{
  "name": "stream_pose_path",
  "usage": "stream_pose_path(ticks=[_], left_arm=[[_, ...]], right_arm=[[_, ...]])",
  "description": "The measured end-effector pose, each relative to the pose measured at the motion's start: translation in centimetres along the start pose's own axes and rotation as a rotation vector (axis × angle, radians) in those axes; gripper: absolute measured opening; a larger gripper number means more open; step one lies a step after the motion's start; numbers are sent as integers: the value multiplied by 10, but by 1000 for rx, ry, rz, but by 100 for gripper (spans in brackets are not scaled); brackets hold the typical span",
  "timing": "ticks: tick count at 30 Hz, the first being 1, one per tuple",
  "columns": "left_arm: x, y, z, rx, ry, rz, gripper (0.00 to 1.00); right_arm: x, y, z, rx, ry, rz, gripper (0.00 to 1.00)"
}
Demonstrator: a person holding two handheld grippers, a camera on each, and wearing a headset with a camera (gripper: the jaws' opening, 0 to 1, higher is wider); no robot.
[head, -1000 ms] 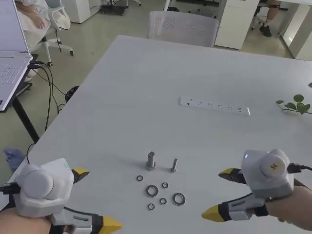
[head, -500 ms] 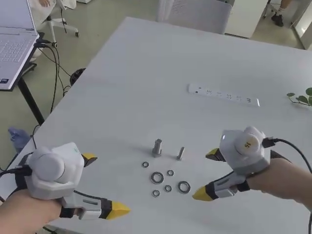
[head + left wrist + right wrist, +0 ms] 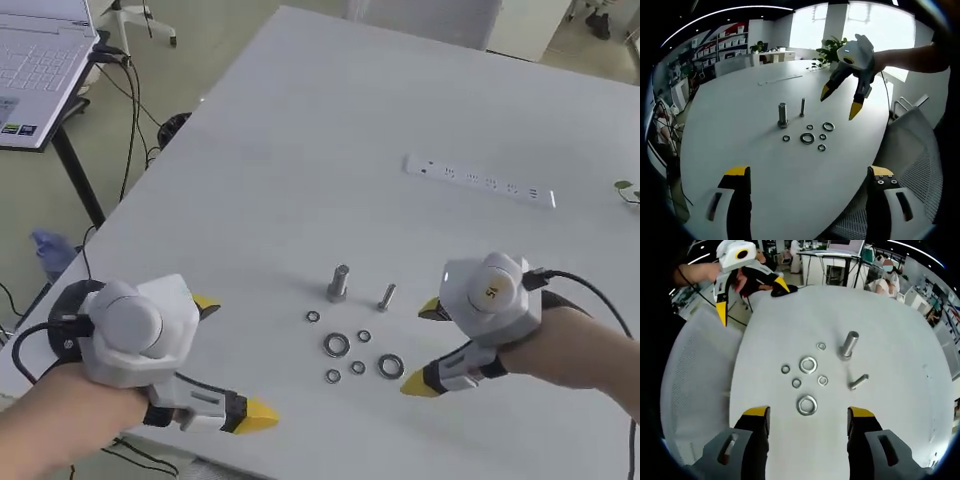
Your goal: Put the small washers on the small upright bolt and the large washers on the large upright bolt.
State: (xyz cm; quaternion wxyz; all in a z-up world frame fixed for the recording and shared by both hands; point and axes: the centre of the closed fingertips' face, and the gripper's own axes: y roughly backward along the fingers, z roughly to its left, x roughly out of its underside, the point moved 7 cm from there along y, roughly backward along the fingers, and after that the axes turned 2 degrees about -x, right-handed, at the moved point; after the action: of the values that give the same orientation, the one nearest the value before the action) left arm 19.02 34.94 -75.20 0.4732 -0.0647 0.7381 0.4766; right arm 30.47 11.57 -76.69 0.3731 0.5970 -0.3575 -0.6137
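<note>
Head view: my left tongs [image 3: 230,360] and right tongs [image 3: 422,348] both gape, flanking the washers [image 3: 336,345]. Left gripper view: large bolt [image 3: 783,114] and small bolt [image 3: 802,106] stand beyond them. Right gripper view: one large washer [image 3: 807,405] lies just ahead.

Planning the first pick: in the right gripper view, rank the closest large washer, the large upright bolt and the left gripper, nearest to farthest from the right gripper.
1. Large washer, just ahead between the jaws.
2. Large upright bolt, farther on, right of centre.
3. Left gripper, far upper left, at the table's edge.
</note>
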Motion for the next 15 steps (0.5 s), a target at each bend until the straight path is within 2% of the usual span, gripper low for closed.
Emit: stream_pose_path(ticks=[9,15], left_arm=[[2,-4,-3,10,-1,-8,97],[0,-4,-3,10,-22,-17,97]], right_arm=[[0,-17,0,-31,57,52,58],[0,-27,2,-30,79,87,54]])
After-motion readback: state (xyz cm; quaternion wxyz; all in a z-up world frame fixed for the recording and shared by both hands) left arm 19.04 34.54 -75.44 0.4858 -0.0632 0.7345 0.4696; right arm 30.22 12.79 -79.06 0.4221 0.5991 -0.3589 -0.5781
